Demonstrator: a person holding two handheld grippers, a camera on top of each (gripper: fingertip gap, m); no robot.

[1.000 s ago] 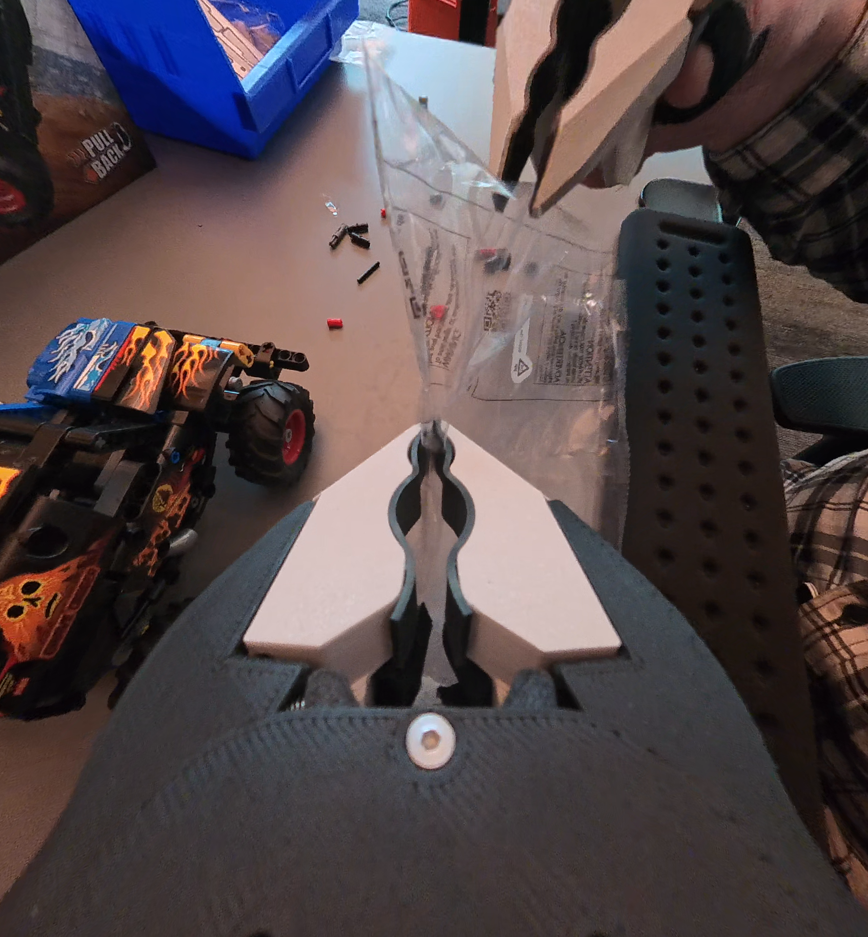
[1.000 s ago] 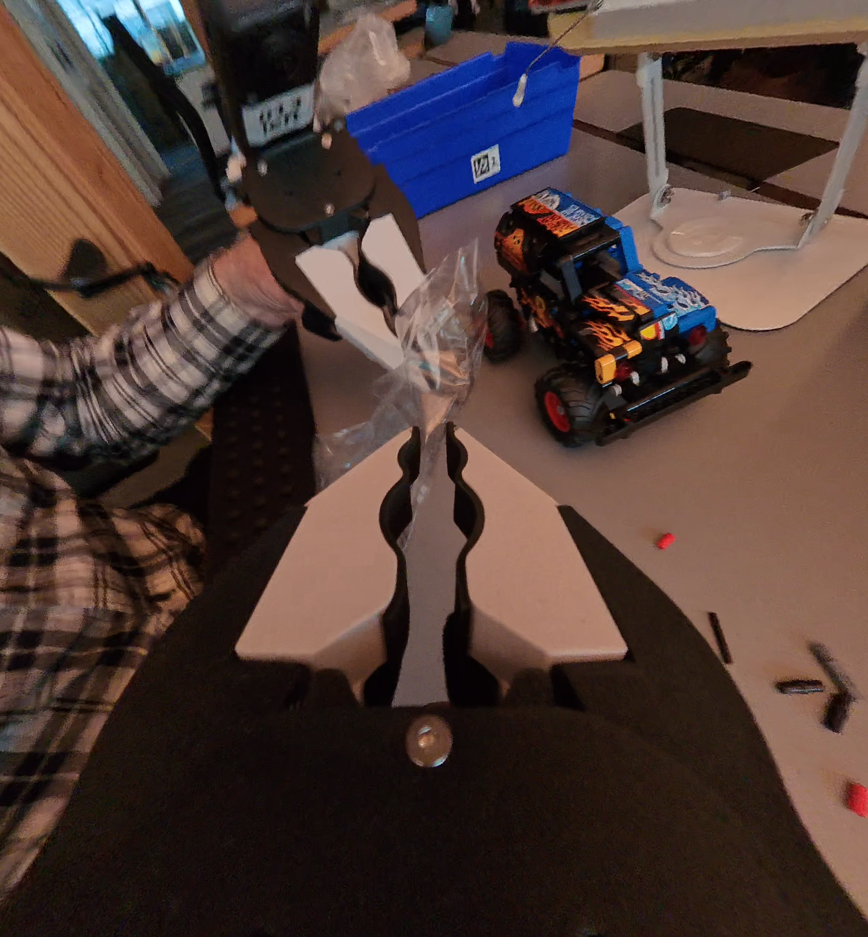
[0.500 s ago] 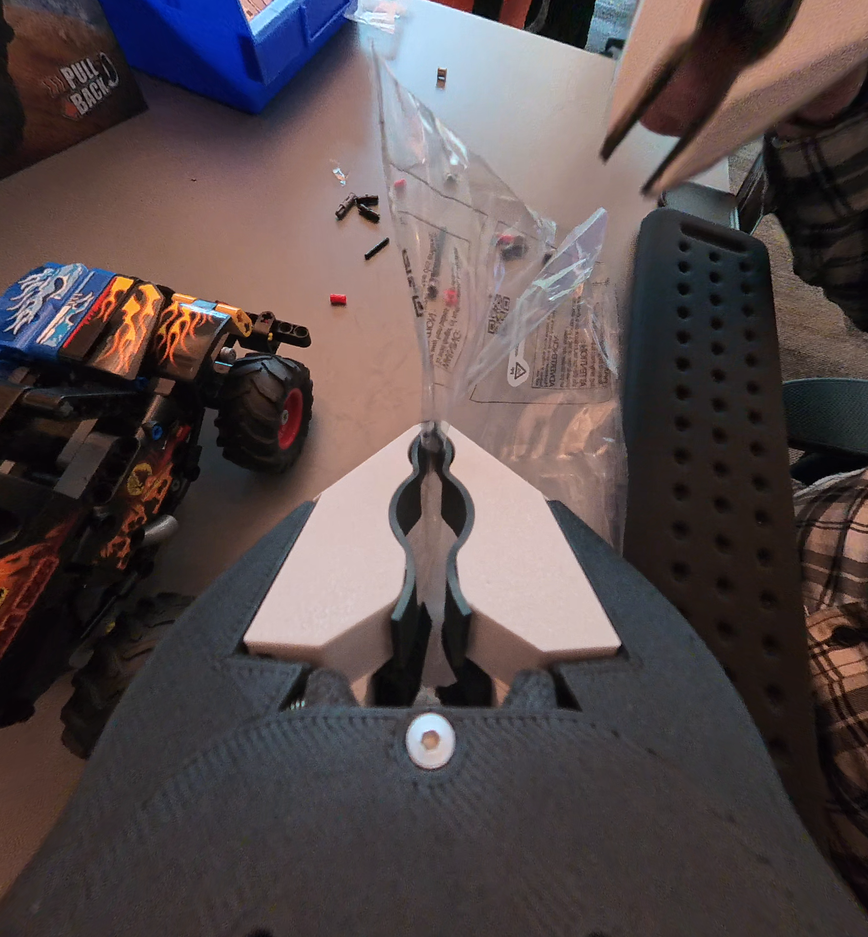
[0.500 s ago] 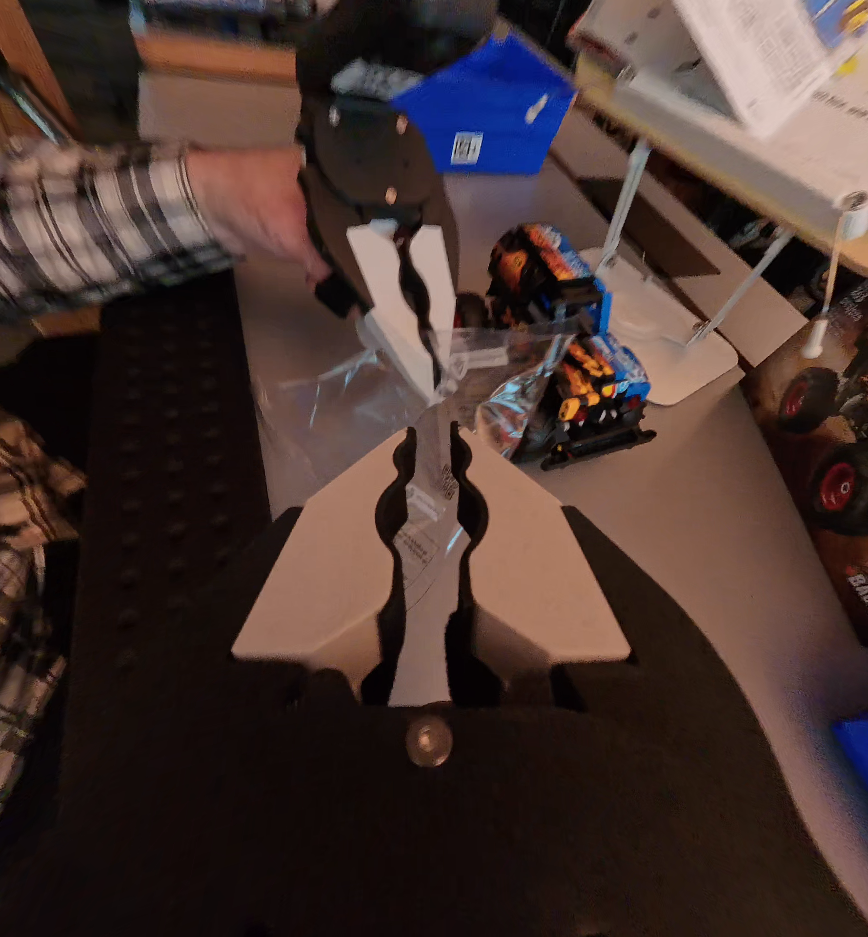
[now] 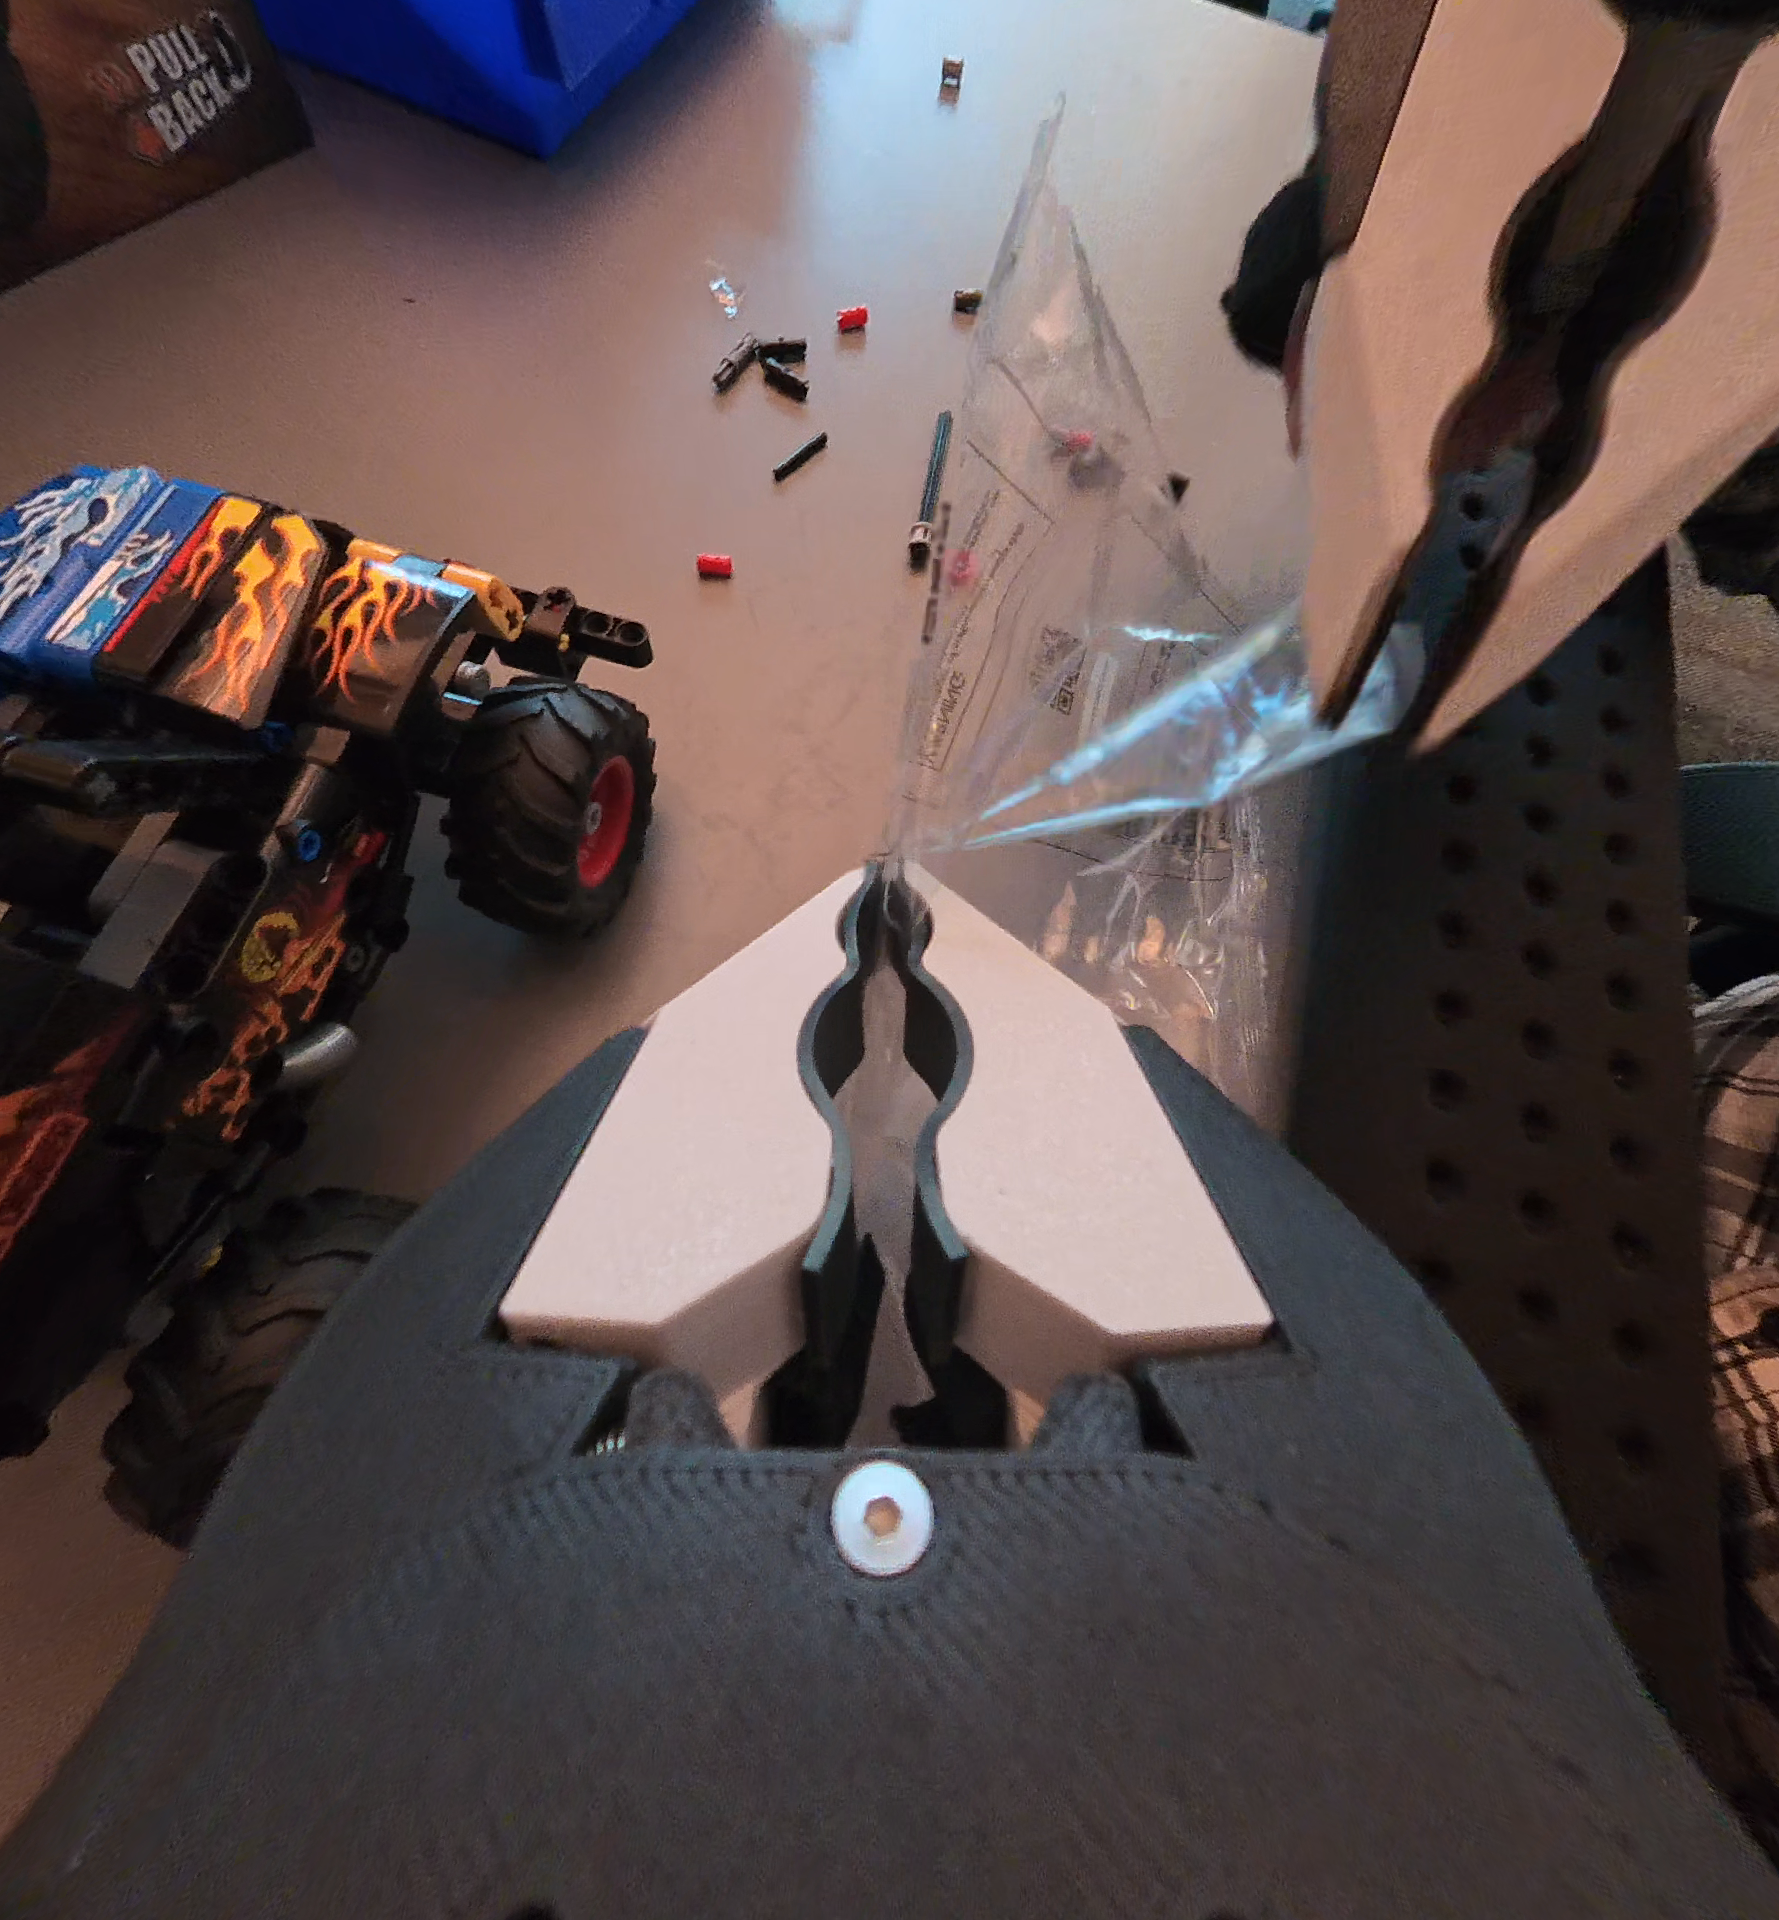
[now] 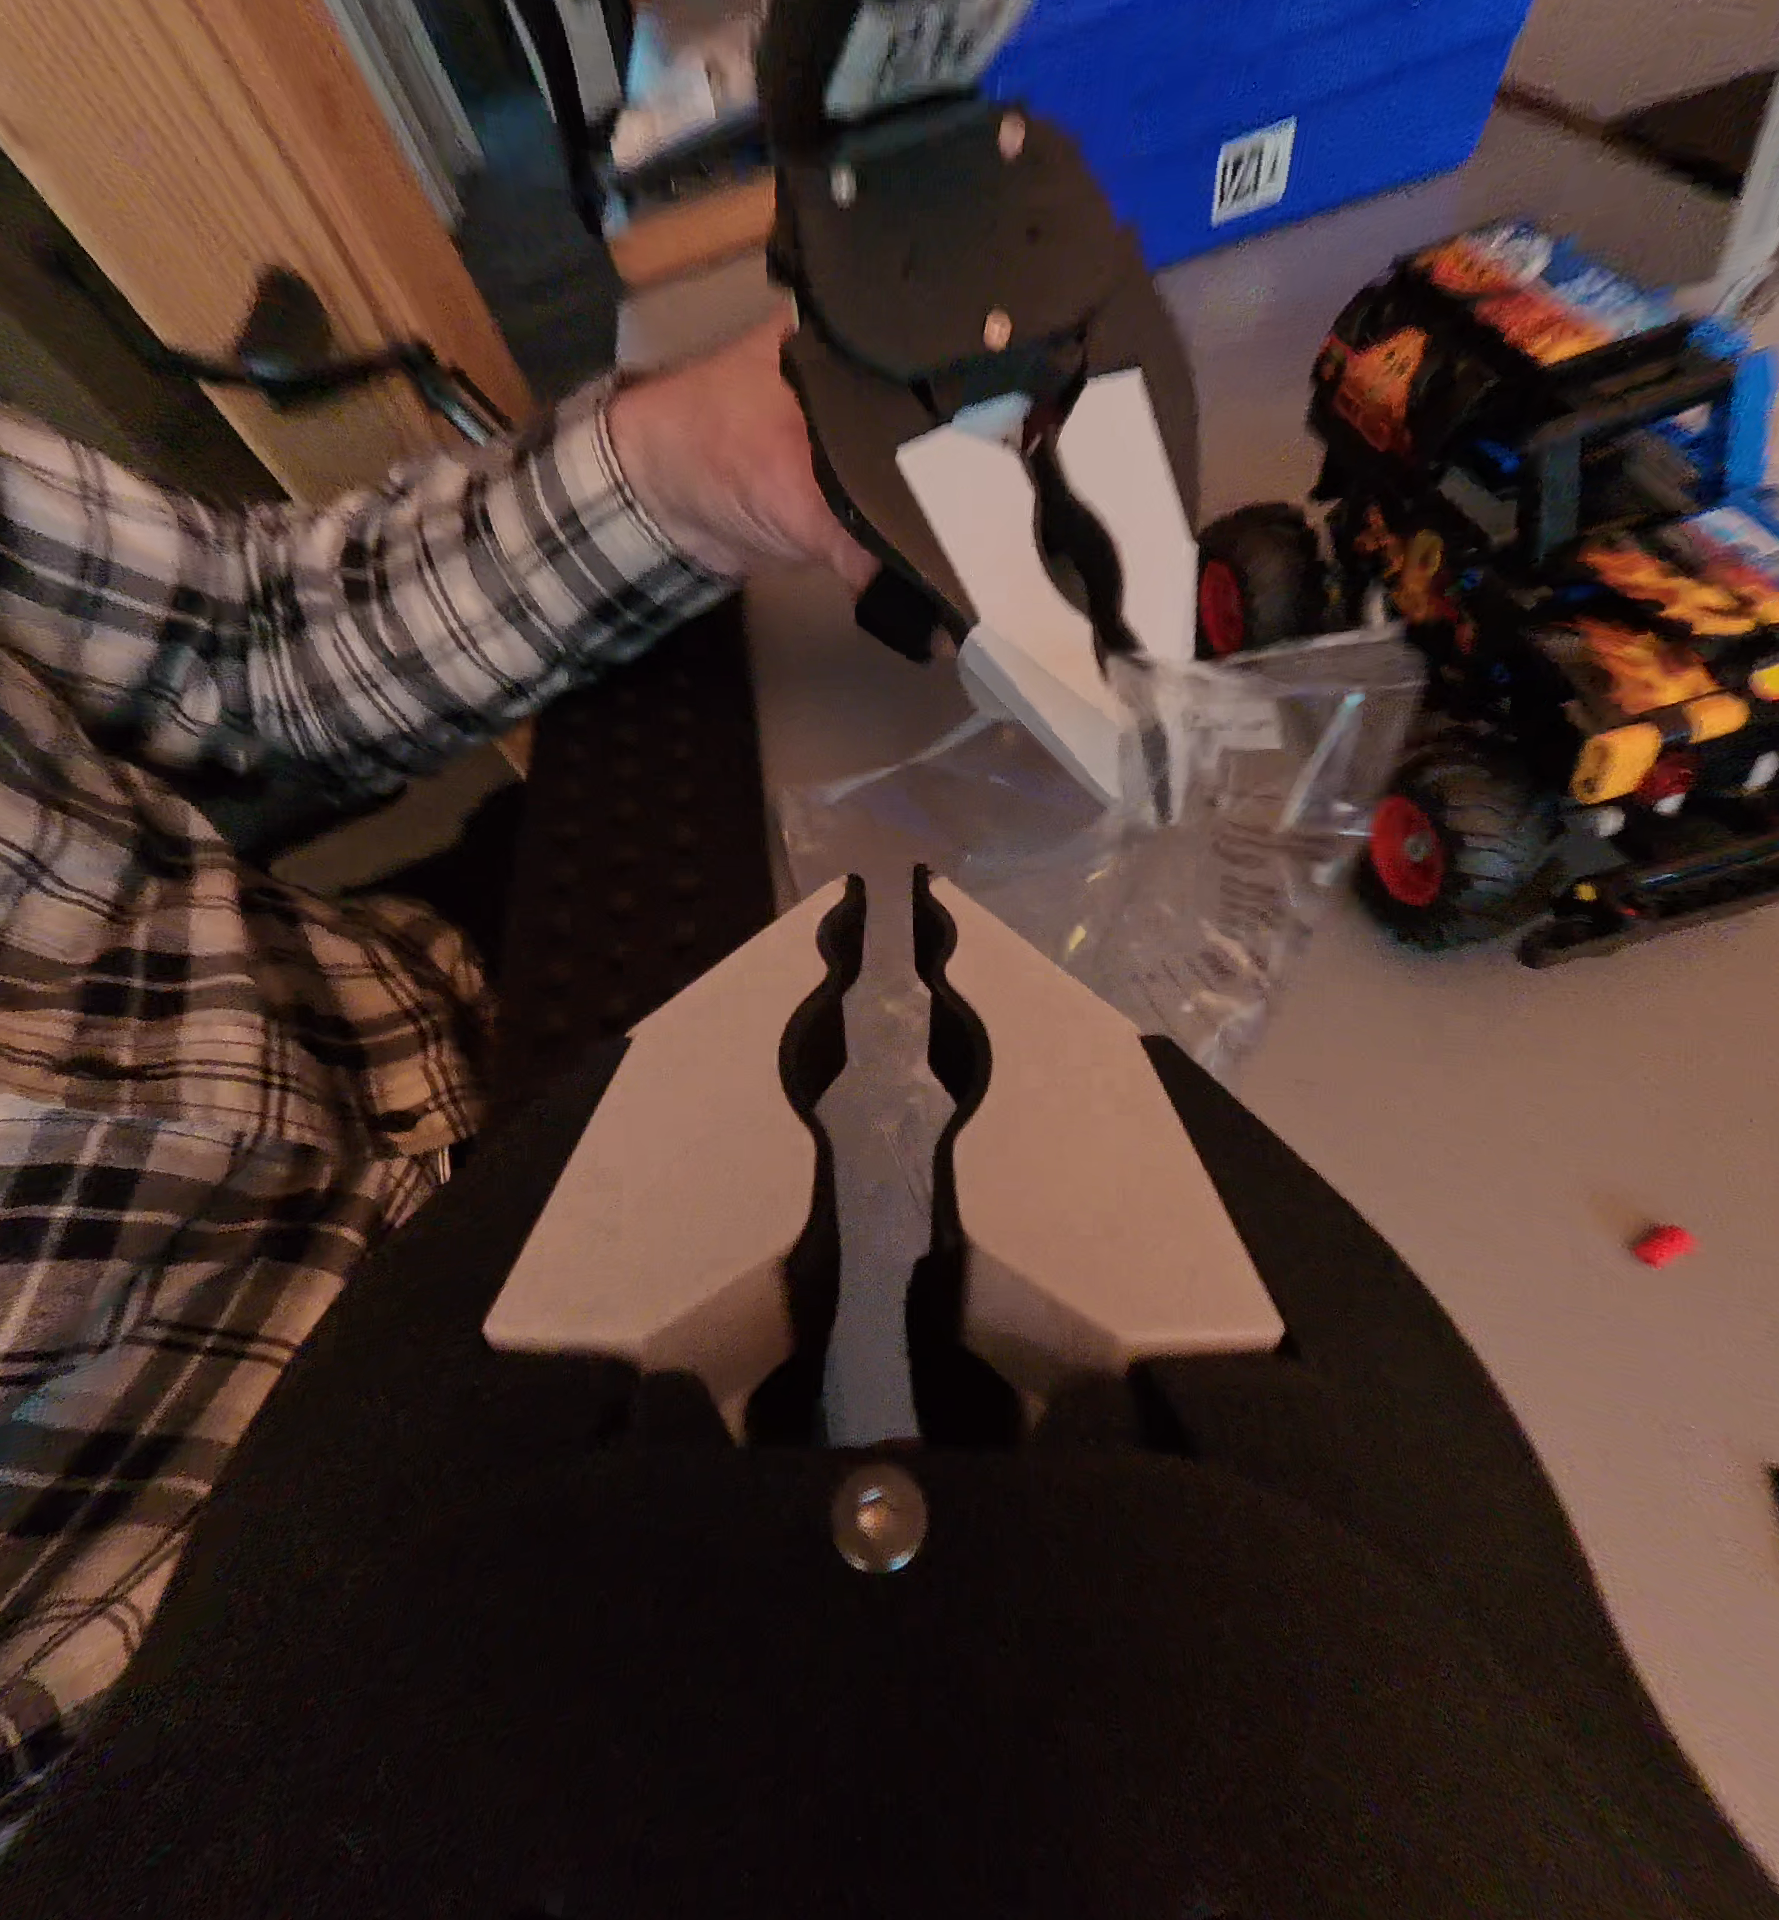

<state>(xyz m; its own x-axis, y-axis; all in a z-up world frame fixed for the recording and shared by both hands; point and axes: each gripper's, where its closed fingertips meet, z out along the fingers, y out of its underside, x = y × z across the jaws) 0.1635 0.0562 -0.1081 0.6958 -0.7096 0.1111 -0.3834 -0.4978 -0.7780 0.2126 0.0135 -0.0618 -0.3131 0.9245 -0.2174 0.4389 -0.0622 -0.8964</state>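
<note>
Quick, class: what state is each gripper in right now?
Left gripper: closed on the clear plastic bag.
Right gripper: jaws slightly apart; bag film reaches its tip, grip unclear.

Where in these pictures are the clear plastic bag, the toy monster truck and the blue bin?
clear plastic bag [image 5: 1030,582], left wrist view, on its printed flat side.
toy monster truck [image 5: 272,613], left wrist view, on its flame-painted body.
blue bin [image 6: 1280,114], right wrist view, on its front wall.

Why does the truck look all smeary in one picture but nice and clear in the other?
Right wrist view: motion blur smears the toy truck and the hand. Left wrist view: the truck is sharp, with bright glare on the plastic bag. Both views bulge at the edges from the wide-angle lens.
</note>
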